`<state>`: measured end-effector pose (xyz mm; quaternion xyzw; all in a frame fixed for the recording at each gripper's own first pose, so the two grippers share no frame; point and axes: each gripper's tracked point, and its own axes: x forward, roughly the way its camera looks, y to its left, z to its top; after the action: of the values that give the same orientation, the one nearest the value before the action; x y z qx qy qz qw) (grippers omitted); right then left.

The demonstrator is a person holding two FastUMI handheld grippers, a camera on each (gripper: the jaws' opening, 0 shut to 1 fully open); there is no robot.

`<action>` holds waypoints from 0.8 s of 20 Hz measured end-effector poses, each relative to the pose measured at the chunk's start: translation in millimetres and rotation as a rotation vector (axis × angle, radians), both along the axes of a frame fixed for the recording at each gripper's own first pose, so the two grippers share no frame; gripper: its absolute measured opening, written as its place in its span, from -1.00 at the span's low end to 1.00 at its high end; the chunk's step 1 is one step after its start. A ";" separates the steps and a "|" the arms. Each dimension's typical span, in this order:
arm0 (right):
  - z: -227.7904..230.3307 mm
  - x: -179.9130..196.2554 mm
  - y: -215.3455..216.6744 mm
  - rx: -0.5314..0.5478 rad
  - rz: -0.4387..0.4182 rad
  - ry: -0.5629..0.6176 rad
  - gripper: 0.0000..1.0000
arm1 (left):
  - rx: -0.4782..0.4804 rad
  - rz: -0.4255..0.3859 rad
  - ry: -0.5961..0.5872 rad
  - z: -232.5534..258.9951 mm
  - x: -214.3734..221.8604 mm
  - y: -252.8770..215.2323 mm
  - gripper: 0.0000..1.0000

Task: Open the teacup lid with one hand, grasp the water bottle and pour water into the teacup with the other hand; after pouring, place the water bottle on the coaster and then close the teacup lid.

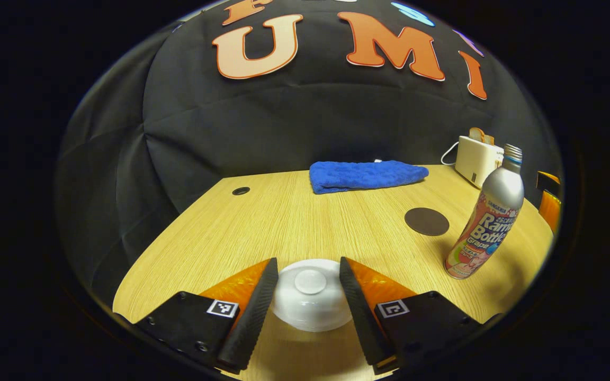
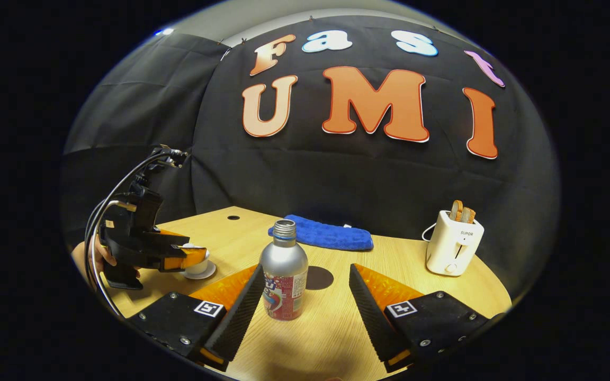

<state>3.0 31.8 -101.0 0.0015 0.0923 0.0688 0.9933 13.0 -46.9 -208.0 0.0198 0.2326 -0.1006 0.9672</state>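
Nearest, low in the left gripper view: left gripper [image 1: 305, 288] spread wide either side of the glossy white domed teacup lid [image 1: 310, 295], touching neither side, so best centred on the small round knob, closed gently and lifted straight up. Low centre of the right gripper view: right gripper [image 2: 302, 293] equally open around the smooth, rounded metal water bottle [image 2: 284, 275], uncapped, threaded neck. Just behind the bottle, a flat dark round coaster [image 2: 320, 277] on pale wood-grain table [image 2: 331, 328].

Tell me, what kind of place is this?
Probably a booth set up like a kitchen table: a wooden table against a black cloth wall, with a toaster, teacup and water bottle.
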 end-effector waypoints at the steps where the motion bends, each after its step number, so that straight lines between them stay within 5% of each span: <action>1: -1.9 -1.1 0.5 0.000 0.000 0.004 0.92 | -0.002 -0.001 -0.001 -1.0 0.3 -0.8 0.53; 4: -4.6 -0.9 2.5 0.001 0.000 0.012 0.92 | -0.004 -0.006 -0.018 0.7 1.9 -0.8 0.59; 8: -7.6 -0.4 3.6 0.002 -0.003 0.021 0.92 | 0.000 -0.009 -0.033 3.1 3.6 0.8 0.00; 9: -8.4 -0.5 4.0 0.003 -0.001 0.022 0.92 | -0.002 -0.010 -0.037 3.5 3.8 0.7 0.08; 12: -11.2 0.6 5.7 0.003 0.002 0.030 0.92 | -0.011 -0.008 -0.050 4.9 3.4 -0.6 -0.28; 16: -20.0 6.1 10.6 0.007 0.010 0.052 0.92 | -0.030 -0.003 -0.070 7.8 7.0 -0.9 -0.39</action>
<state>9.0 42.3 -120.9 0.0065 0.1176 0.0742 0.9903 20.0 -47.9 -200.2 0.0090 0.1969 -0.1048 0.9748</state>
